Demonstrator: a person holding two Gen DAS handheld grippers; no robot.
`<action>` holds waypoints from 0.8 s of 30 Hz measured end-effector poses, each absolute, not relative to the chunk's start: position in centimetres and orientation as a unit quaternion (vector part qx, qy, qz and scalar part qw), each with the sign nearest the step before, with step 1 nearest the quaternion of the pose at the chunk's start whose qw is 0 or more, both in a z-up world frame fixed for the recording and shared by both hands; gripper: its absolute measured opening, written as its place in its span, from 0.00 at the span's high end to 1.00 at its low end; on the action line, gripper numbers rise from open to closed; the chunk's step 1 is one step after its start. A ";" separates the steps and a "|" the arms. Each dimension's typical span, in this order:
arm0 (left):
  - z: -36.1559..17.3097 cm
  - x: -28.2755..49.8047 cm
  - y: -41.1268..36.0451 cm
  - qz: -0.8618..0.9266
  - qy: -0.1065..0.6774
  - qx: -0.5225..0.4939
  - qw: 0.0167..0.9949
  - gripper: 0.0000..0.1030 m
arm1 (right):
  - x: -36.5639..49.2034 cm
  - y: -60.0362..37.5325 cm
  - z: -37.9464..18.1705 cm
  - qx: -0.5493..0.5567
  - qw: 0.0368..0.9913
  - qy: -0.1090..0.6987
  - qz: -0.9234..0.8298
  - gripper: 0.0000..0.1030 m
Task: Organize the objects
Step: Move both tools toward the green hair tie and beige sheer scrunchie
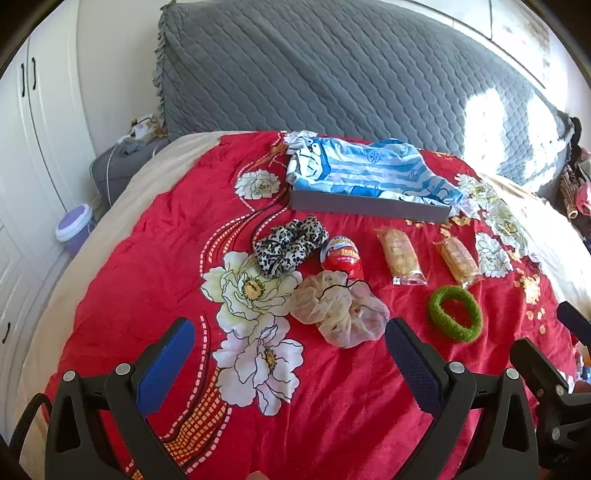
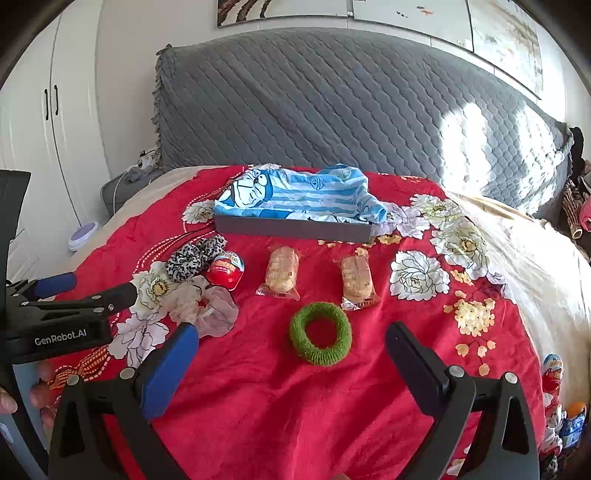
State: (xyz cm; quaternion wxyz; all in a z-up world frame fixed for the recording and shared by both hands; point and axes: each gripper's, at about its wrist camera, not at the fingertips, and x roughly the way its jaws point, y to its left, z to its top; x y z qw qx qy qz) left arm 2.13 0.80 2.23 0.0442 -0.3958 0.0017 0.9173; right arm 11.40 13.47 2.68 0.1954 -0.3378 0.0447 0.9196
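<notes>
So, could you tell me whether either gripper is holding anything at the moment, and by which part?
Nothing is held: the left gripper and right gripper are both open above the red blanket.

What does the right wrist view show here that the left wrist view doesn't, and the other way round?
Only the right wrist view: wall pictures above the headboard and the left gripper's GenRobot.AI label. Only the left wrist view: the purple bin in full and the left gripper's open fingers. Both: the tray, green ring, two wrapped snacks, red egg and both scrunchies.
</notes>
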 end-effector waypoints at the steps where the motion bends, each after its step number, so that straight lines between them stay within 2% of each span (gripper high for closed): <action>1: 2.4 2.2 0.8 0.917 0.001 -0.396 0.046 0.01 | 11.5 13.4 2.8 -0.336 0.195 0.045 0.920 0.01; 24: 5.2 4.2 0.4 0.927 0.003 -0.371 0.052 0.01 | 13.7 12.5 5.1 -0.320 0.187 0.055 0.927 0.01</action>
